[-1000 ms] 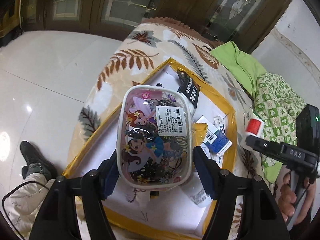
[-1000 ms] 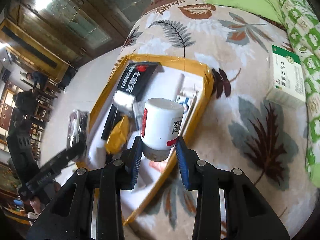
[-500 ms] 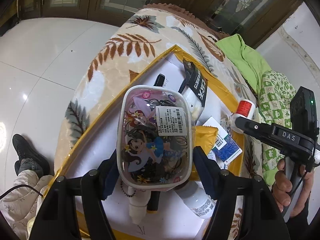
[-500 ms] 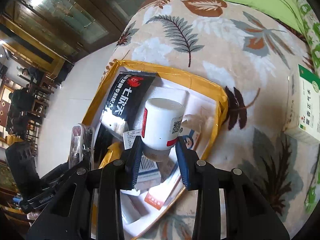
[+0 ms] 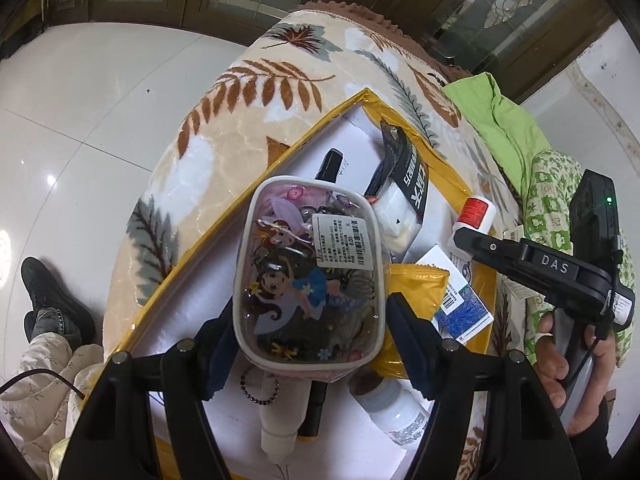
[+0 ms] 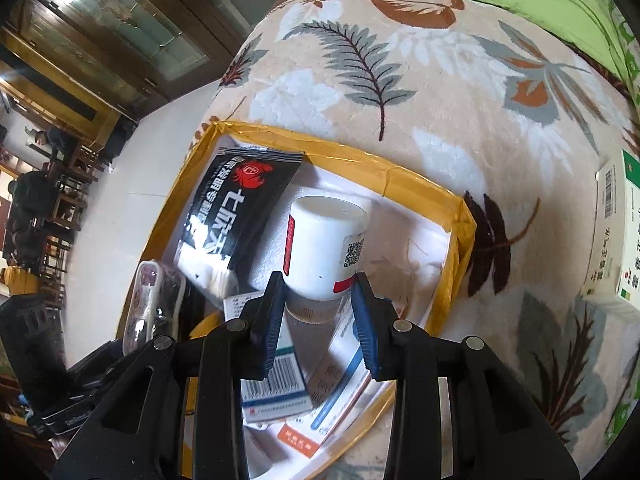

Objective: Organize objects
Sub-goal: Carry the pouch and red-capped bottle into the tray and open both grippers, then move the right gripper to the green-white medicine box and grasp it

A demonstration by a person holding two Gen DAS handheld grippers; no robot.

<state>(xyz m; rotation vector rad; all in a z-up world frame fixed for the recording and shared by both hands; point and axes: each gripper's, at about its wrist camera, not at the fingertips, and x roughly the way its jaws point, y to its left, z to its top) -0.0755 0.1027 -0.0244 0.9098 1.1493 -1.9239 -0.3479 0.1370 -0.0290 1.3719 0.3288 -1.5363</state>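
My left gripper is shut on a clear cartoon-print pouch with a barcode sticker, held above the yellow-rimmed box. My right gripper is shut on a white bottle with a red label, held over the same box near its far right corner. The bottle and the right gripper also show at the right of the left wrist view. The pouch shows edge-on at the left of the right wrist view.
The box holds a black snack packet, a yellow packet, medicine boxes, a white bottle and a black pen. A green-white medicine box lies on the leaf-print blanket. Green cloth lies beyond.
Both grippers have moved further over the box with their loads. The white bottle now hangs over the box's far right part; the pouch sits above the box's middle.
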